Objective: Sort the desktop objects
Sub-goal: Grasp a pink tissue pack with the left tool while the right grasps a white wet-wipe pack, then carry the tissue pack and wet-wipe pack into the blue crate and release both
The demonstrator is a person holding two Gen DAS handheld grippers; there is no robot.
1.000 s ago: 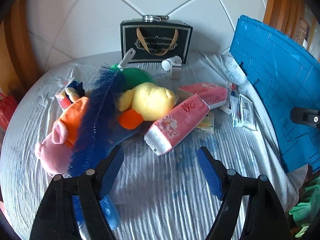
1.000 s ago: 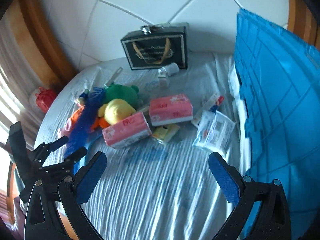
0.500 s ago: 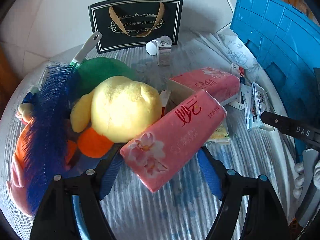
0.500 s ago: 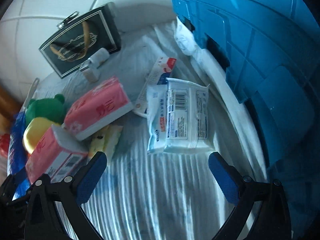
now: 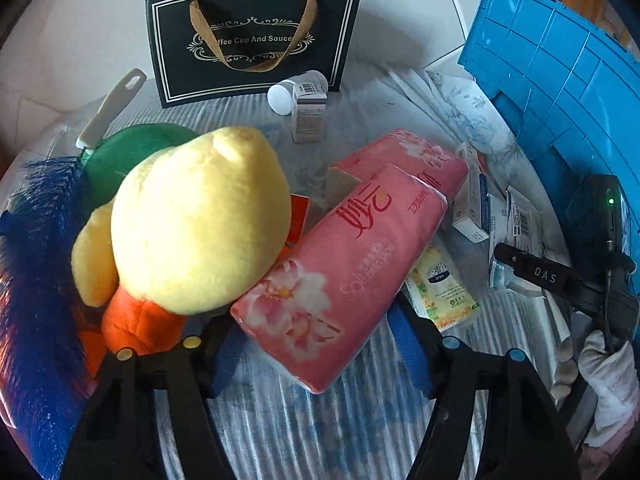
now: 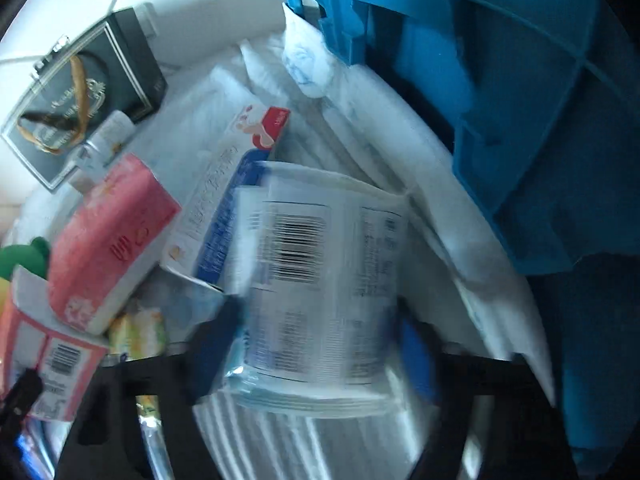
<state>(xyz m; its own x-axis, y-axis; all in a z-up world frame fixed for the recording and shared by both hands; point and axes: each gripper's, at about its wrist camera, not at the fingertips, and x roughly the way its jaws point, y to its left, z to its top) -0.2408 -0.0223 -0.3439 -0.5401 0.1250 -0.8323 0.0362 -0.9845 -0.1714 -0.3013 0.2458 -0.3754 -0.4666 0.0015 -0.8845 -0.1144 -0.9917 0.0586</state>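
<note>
Ribbed white cloth [image 5: 328,432] under glossy pink tissue pack [image 5: 344,276], fuzzy duck [image 5: 196,224].

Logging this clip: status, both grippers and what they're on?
Left gripper closing around pink tissue pack. Right gripper closing around white wipes pack. Yellow plush duck leans against the tissue pack.

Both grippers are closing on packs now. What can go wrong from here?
1. The left gripper is closing on the near pink pack; the yellow duck leans on it and may roll when it lifts.
2. The right gripper is closing on the soft wipes pack, which may sag or slip.
</note>
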